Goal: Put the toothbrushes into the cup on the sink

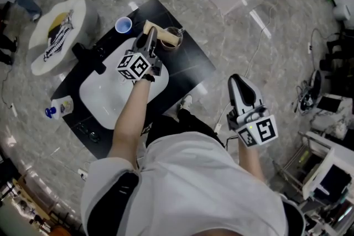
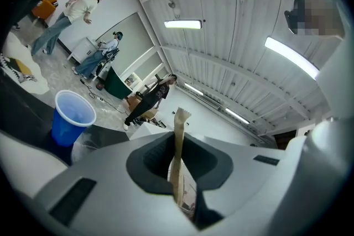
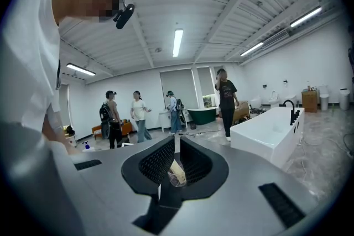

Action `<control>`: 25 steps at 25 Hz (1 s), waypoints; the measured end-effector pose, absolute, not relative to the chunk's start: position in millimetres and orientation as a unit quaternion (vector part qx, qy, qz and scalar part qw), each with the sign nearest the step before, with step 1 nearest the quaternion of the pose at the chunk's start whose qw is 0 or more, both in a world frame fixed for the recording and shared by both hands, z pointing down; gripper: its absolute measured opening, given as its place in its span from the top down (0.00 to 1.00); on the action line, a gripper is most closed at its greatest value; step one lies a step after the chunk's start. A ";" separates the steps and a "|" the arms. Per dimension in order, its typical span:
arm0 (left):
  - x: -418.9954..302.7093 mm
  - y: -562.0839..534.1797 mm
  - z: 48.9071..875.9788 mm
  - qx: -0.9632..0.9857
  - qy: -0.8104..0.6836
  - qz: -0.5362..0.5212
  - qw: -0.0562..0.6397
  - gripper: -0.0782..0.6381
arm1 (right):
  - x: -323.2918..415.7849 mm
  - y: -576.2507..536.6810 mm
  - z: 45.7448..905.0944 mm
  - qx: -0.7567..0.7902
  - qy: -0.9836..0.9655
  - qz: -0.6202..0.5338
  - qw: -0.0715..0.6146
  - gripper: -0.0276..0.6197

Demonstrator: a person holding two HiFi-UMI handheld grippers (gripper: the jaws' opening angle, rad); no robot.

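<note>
Jaws of left gripper clamp the toothbrush pointing out lengthwise; right gripper pinches a scrap.

I count two grippers, the left gripper and the right gripper. One wrapped toothbrush is between the left jaws. Just past the left gripper's tip I see one blue cup and one glass. The tan packets by the glass are too small for me to count. Below that gripper are one sink, one faucet and one bottle. Ahead of the right jaws I count four people and one bathtub.
</note>
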State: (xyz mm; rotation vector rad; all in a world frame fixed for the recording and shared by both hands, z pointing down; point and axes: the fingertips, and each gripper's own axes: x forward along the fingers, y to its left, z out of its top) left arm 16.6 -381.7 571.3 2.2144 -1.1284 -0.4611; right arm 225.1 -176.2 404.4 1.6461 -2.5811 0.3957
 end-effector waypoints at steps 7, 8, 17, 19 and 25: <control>22.2 -381.1 582.5 0.834 -0.431 -0.159 0.305 0.84 | 229.8 -172.7 409.4 0.534 -0.834 0.134 0.029 0.87; 22.2 -381.3 583.8 0.833 -0.432 -0.160 0.307 0.84 | 229.7 -172.3 409.6 0.534 -0.834 0.135 0.030 0.87; 20.5 -385.1 586.9 0.834 -0.424 -0.165 0.313 0.78 | 231.8 -172.5 406.7 0.528 -0.838 0.130 0.030 0.87; 21.3 -384.1 585.5 0.837 -0.426 -0.157 0.307 0.74 | 232.4 -172.0 405.0 0.527 -0.839 0.129 0.028 0.87; 12.8 -380.6 580.5 0.839 -0.446 -0.128 0.285 0.64 | 227.4 -170.1 400.5 0.521 -0.845 0.121 0.021 0.87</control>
